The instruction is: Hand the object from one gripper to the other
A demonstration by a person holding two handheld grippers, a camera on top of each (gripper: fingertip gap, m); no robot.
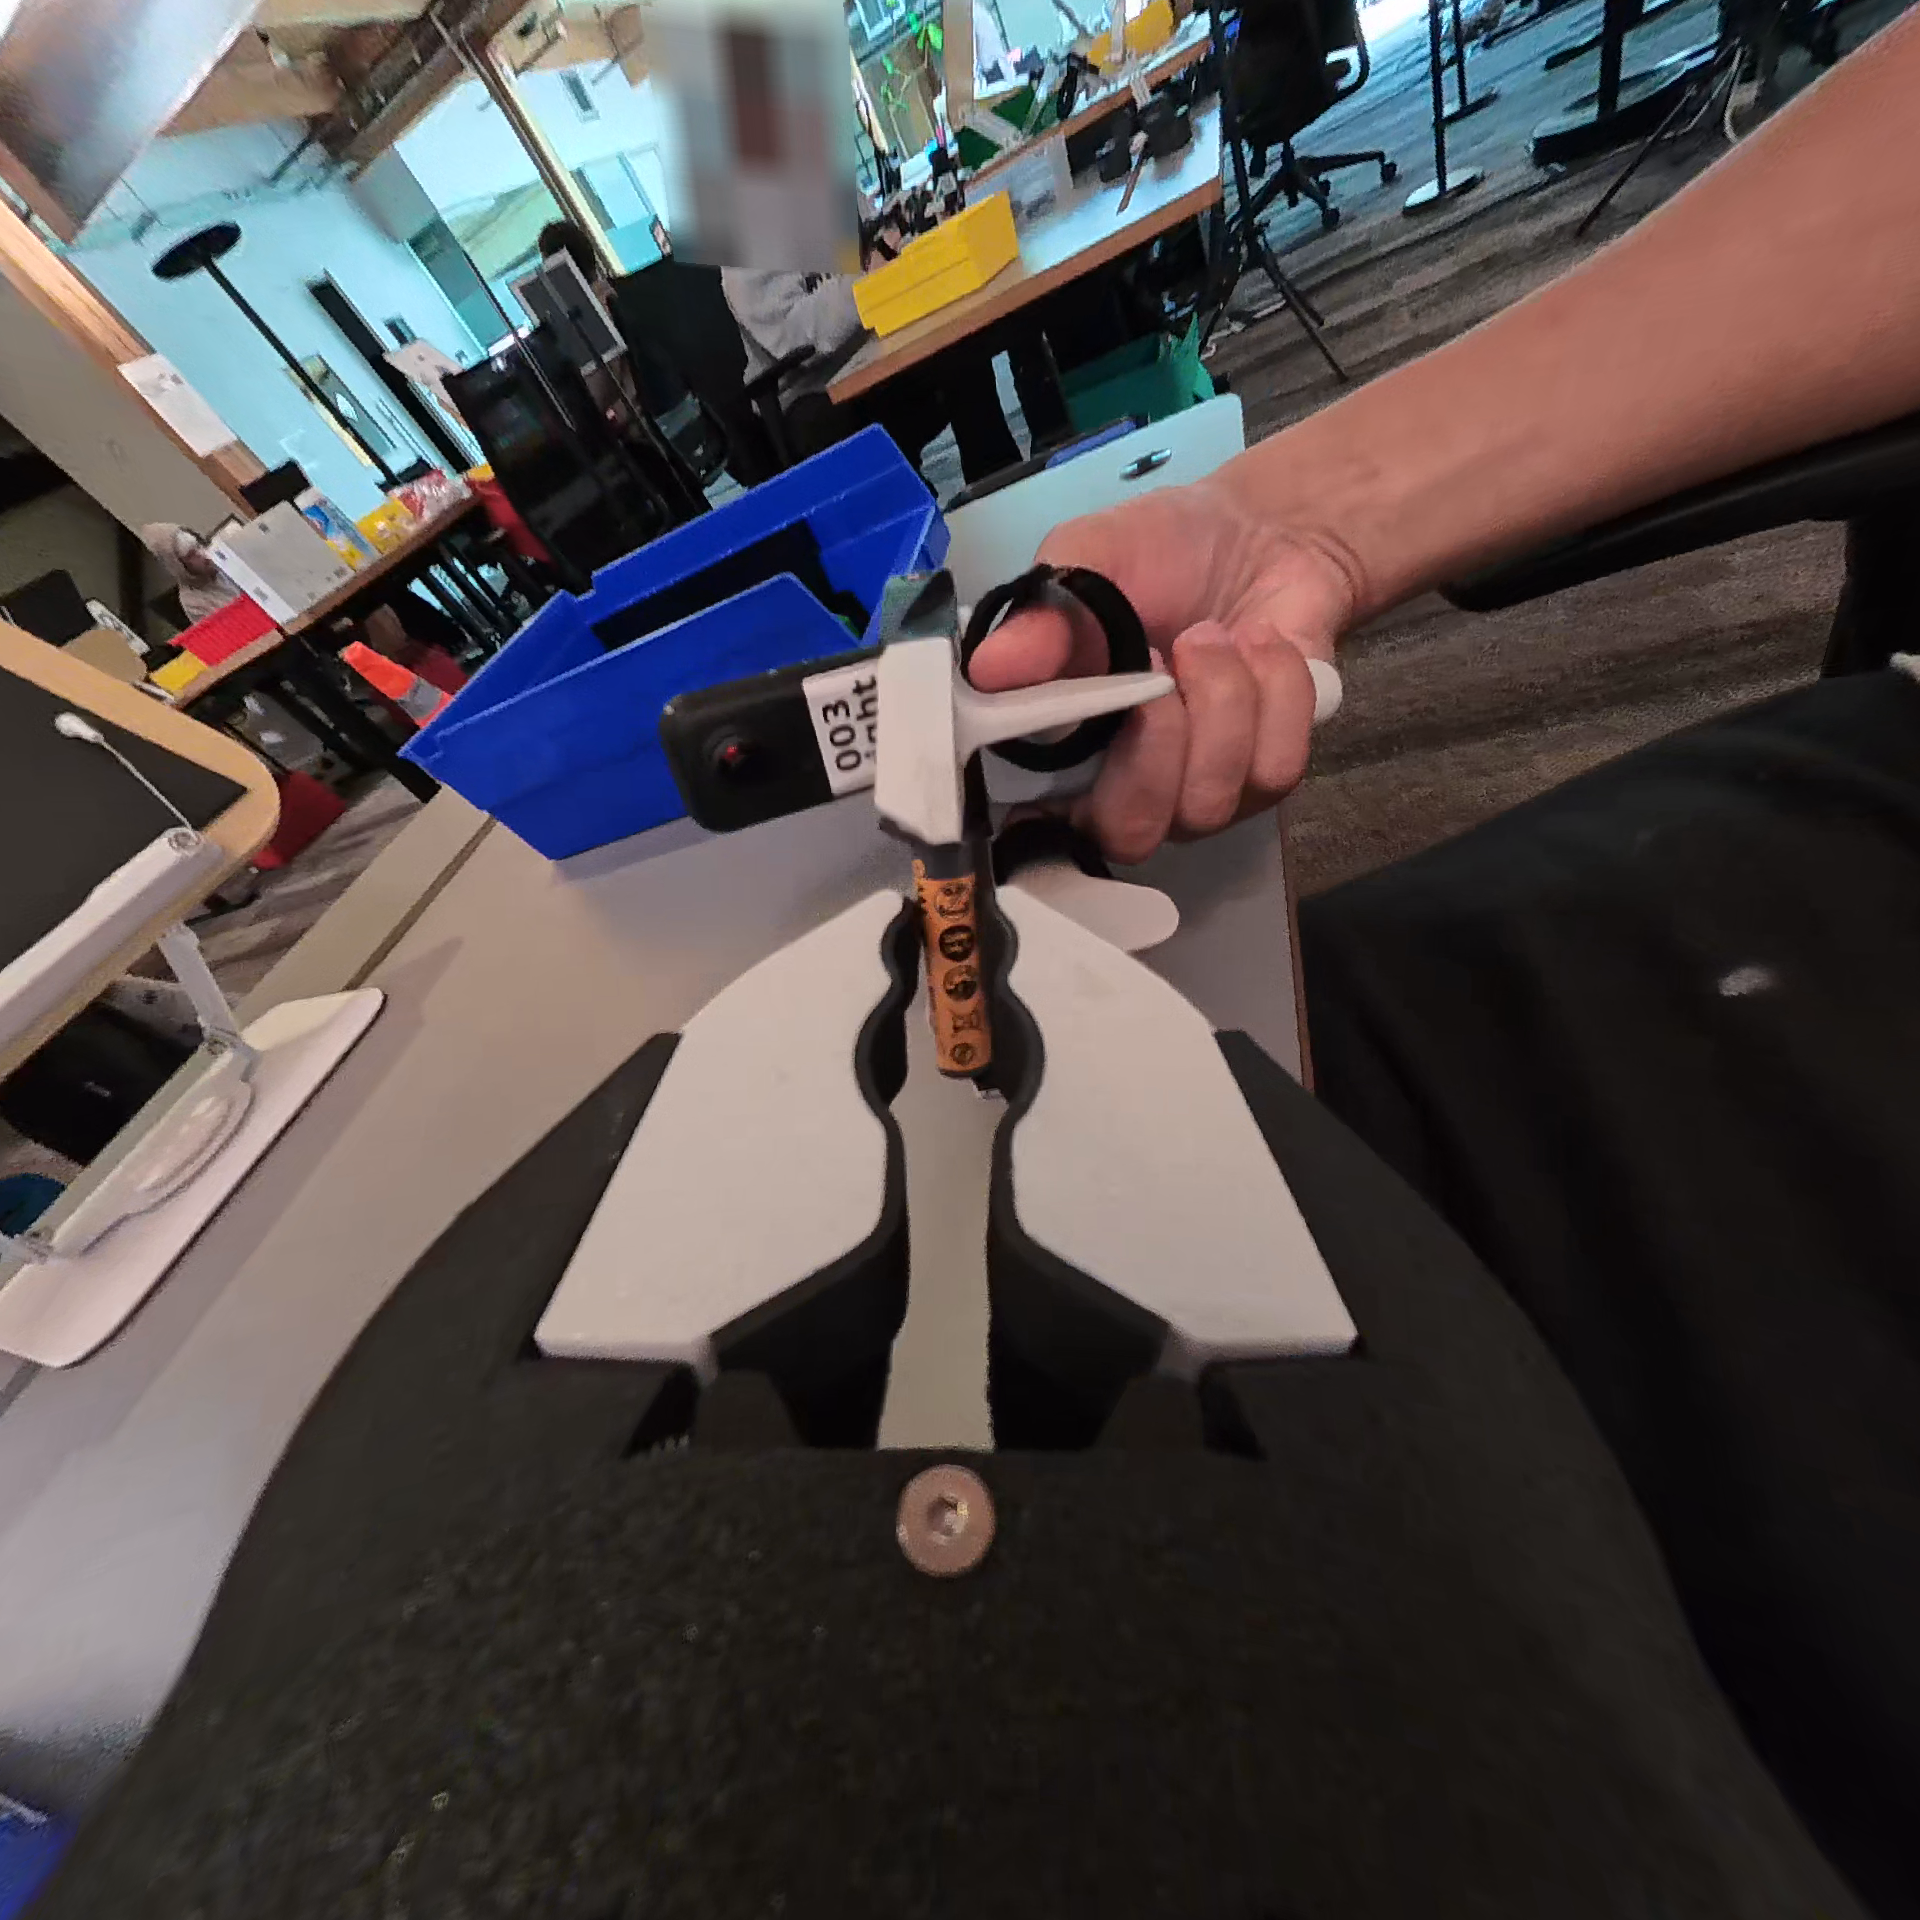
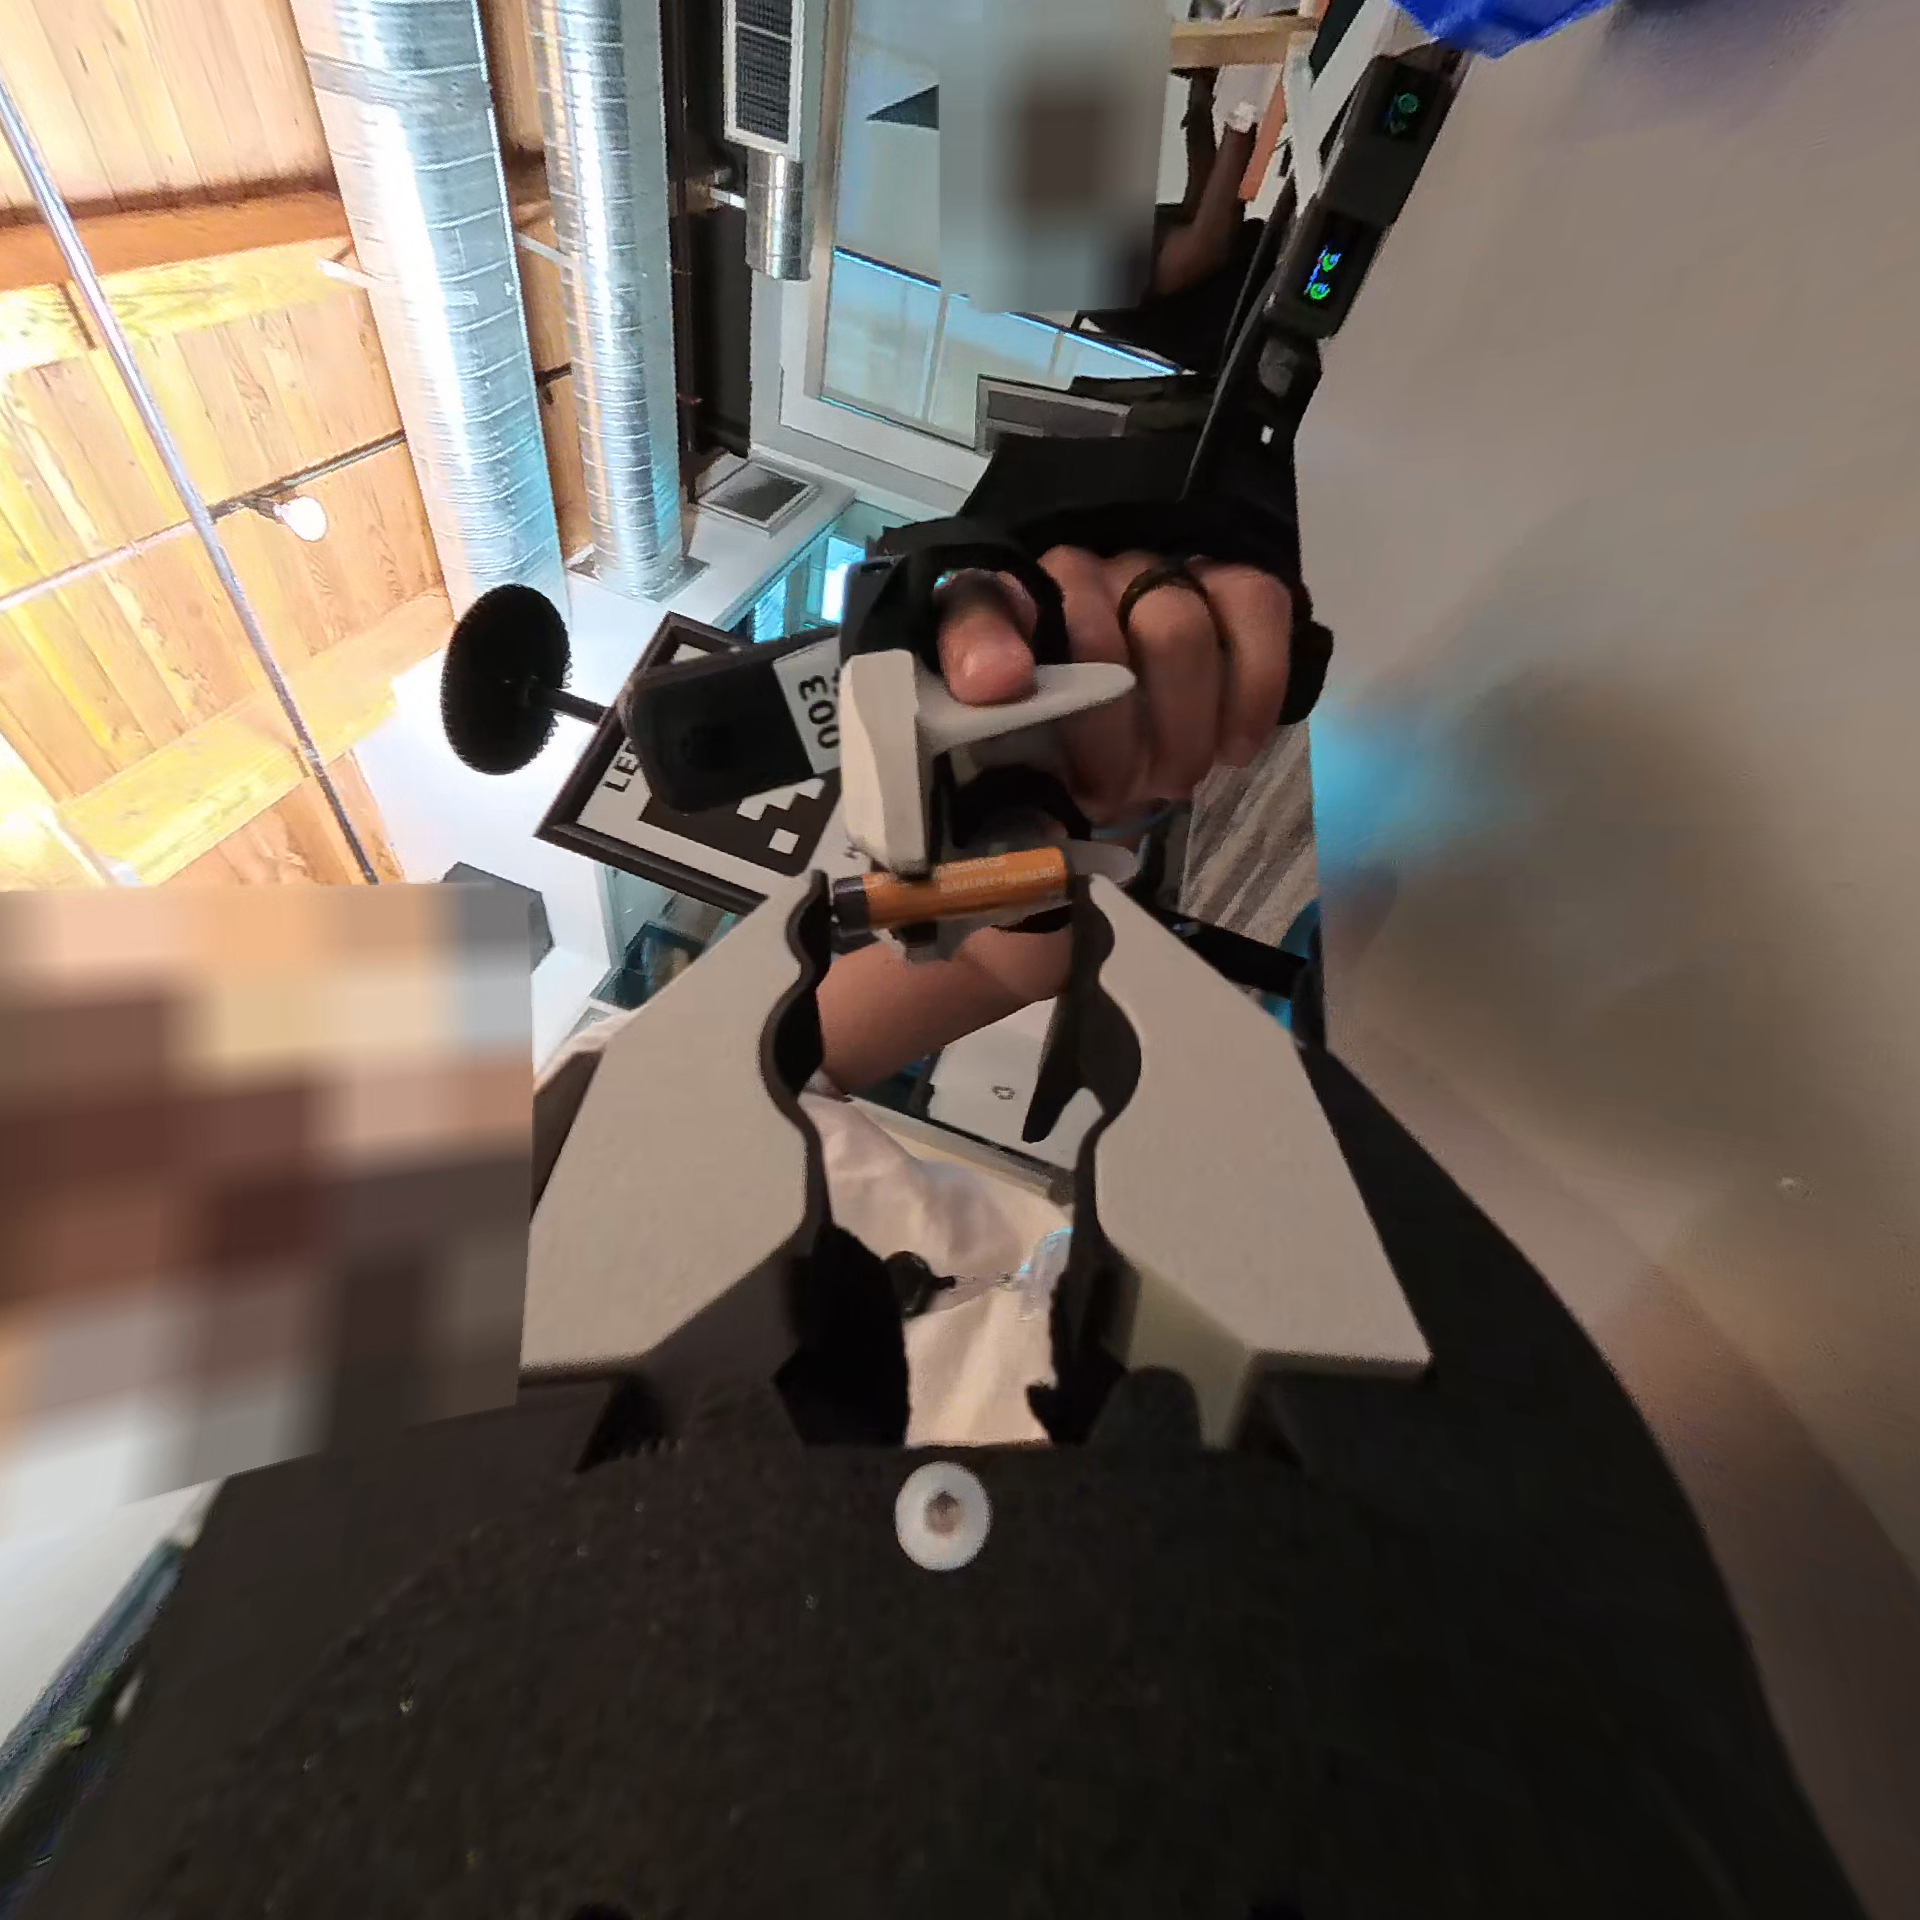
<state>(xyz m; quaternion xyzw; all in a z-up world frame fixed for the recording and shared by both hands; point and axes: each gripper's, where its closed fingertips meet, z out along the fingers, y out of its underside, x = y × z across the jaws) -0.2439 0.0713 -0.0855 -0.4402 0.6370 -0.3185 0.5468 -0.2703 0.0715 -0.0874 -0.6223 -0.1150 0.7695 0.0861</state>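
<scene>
Left wrist view showed the left gripper [image 1: 951, 930] narrowed onto the orange battery [image 1: 953, 987], pinching its middle just above centre, toward 12 o'clock. The right gripper [image 2: 951, 914] stood half open, its fingertips bracketing the battery's ends; whether they pressed it could not be told.

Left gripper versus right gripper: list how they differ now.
The left gripper holds its fingers nearly together, pinching the battery; the right gripper spreads its own wide. The battery runs along the left gripper's fingers but spans the right gripper's tips, contact there unclear. Both have pale fingers with black wavy inner edges.
</scene>
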